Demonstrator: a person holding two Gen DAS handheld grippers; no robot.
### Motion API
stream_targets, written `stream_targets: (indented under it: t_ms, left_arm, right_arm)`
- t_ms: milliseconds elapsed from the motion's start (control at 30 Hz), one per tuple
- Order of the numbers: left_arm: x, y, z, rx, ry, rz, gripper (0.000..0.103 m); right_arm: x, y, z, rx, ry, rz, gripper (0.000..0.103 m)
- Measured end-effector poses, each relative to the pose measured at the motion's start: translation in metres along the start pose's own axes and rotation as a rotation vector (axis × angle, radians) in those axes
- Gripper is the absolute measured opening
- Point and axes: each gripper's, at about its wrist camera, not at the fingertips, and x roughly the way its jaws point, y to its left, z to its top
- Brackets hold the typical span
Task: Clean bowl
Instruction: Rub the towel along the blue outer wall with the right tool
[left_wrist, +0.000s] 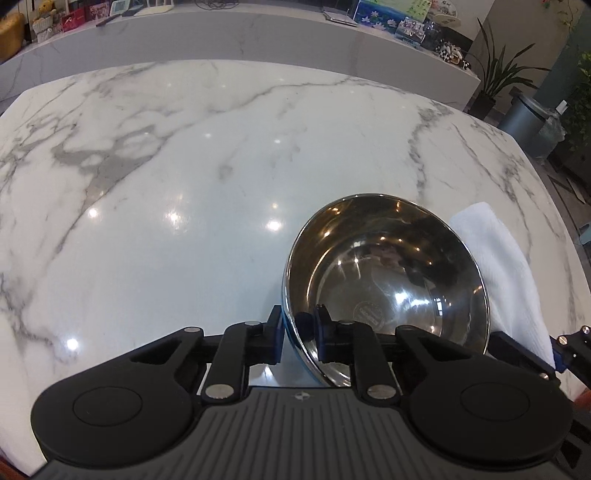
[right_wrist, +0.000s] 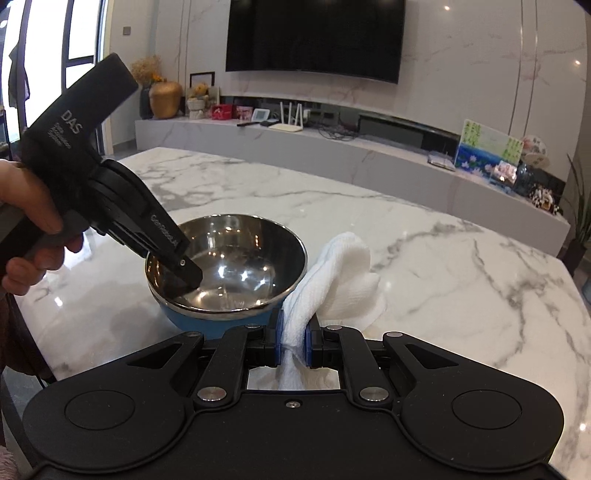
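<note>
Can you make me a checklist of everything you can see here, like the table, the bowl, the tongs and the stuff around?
Surface: white marble table, glossy, grey veins.
Job's things: steel bowl with blue outside, upright on the table; white cloth beside it, outside the bowl.
Clutter: nothing seen on the table.
Grippers: left tongs shut on the bowl's rim, a hand holding them; right tongs shut on the cloth.
Cables: loose wires on the far TV bench, none on the table.
Surroundings: wall TV, bench with router, gold vase, pictures, plants, grey bin.
</note>
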Motion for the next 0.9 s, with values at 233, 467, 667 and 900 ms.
stream_targets:
  t_ms: [233,467,667,900]
  left_arm:
    - [0.000,0.003,0.003,-0.025,0.003,0.007,0.039]
    - [0.002,0.006,-0.006,-0.084,0.055,-0.030,0.043]
    - [0.003,0.000,-0.006,-0.024,0.038,-0.027,0.027]
    - [0.003,-0.004,0.007,0.069,0.009,0.032,0.018]
  right_arm:
    - [0.008,0.012,-0.014,-0.007,0.059,0.032,0.010]
    - [0.014,0.022,-0.020,-0.029,0.094,0.062,0.010]
    - [0.011,0.023,-0.018,-0.057,0.085,0.068,0.010]
    - [0.002,0.008,-0.006,-0.079,0.014,0.031,0.010]
